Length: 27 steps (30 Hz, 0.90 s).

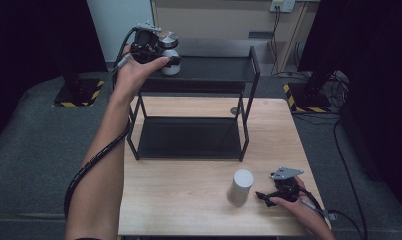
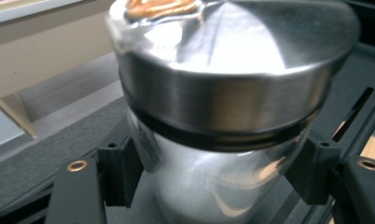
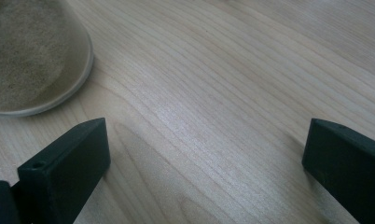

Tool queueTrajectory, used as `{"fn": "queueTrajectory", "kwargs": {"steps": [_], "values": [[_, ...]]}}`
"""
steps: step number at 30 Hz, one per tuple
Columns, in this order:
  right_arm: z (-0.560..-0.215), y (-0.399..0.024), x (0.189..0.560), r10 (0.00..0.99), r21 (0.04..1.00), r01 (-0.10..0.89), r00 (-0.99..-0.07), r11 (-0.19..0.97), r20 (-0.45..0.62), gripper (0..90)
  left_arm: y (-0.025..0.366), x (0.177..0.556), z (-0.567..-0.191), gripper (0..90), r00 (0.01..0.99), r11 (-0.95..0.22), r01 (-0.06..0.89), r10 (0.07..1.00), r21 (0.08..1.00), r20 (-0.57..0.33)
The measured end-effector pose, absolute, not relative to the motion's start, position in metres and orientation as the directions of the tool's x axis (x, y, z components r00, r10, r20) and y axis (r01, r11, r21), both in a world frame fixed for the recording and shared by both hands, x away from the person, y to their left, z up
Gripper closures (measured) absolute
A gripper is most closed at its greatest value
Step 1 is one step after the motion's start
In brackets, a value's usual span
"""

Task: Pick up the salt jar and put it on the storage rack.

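Wooden table (image 1: 189, 175), black rack (image 1: 194, 137) | left claw (image 1: 161, 56) pinching jar (image 1: 170, 55) | right claw (image 1: 263, 196) spread

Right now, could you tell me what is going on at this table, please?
A person is working with a gripper in each hand. The left gripper is shut on a glass jar with a metal lid at the top shelf of a black rack. The right gripper rests open on the wooden table, beside a white jar it is not touching. The rack's lower shelf is bare.
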State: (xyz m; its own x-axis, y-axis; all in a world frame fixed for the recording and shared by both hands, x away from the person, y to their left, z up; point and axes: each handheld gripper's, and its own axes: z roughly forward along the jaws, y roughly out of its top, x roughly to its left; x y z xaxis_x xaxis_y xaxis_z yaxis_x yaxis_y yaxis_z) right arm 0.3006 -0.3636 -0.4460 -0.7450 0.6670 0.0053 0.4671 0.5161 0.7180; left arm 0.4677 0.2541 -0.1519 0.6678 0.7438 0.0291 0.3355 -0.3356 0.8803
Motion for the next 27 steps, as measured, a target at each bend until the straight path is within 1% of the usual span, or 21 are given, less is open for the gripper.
{"fn": "queueTrajectory", "kwargs": {"steps": [2, 6, 15, 18, 20, 21, 25, 27], "values": [[-0.4461, -0.3637, 0.3006, 0.667, 0.718, 0.467, -0.745, 0.516, 0.006, 1.5, 0.2518, 0.4672, -0.1497, 29.3, 0.669, -0.351, 0.332, 0.742, 0.875, 0.044], [-0.4461, -0.3636, 0.3006, 0.667, 0.718, 0.467, -0.745, 0.515, 0.006, 1.5, 0.2555, 0.4695, -0.152, 29.3, 0.67, -0.329, 0.342, 0.742, 0.88, 0.017], [-0.4461, -0.3636, 0.3005, 0.668, 0.718, 0.468, -0.744, 0.515, 0.007, 1.5, 0.2556, 0.4663, -0.1563, 29.3, 0.665, -0.321, 0.329, 0.746, 0.888, 0.023], [-0.4461, -0.3636, 0.3005, 0.668, 0.718, 0.468, -0.744, 0.515, 0.006, 1.5, 0.2534, 0.4649, -0.155, 29.1, 0.66, -0.33, 0.329, 0.75, 0.885, 0.035], [-0.4461, -0.3636, 0.3005, 0.668, 0.718, 0.468, -0.744, 0.515, 0.006, 1.5, 0.2494, 0.4642, -0.1533, 28.1, 0.66, -0.361, 0.325, 0.749, 0.874, 0.063], [-0.4461, -0.3636, 0.3005, 0.668, 0.718, 0.468, -0.744, 0.515, 0.007, 1.5, 0.2489, 0.4643, -0.1536, 26.7, 0.659, -0.36, 0.327, 0.75, 0.874, 0.062], [-0.4461, -0.3636, 0.3005, 0.668, 0.718, 0.468, -0.744, 0.515, 0.007, 1.5, 0.2507, 0.4619, -0.1569, 13.3, 0.647, -0.33, 0.329, 0.761, 0.885, 0.044], [-0.4461, -0.3636, 0.3005, 0.668, 0.718, 0.468, -0.744, 0.515, 0.006, 1.5, 0.2496, 0.461, -0.1555, 7.2, 0.647, -0.342, 0.332, 0.761, 0.879, 0.051]]}}
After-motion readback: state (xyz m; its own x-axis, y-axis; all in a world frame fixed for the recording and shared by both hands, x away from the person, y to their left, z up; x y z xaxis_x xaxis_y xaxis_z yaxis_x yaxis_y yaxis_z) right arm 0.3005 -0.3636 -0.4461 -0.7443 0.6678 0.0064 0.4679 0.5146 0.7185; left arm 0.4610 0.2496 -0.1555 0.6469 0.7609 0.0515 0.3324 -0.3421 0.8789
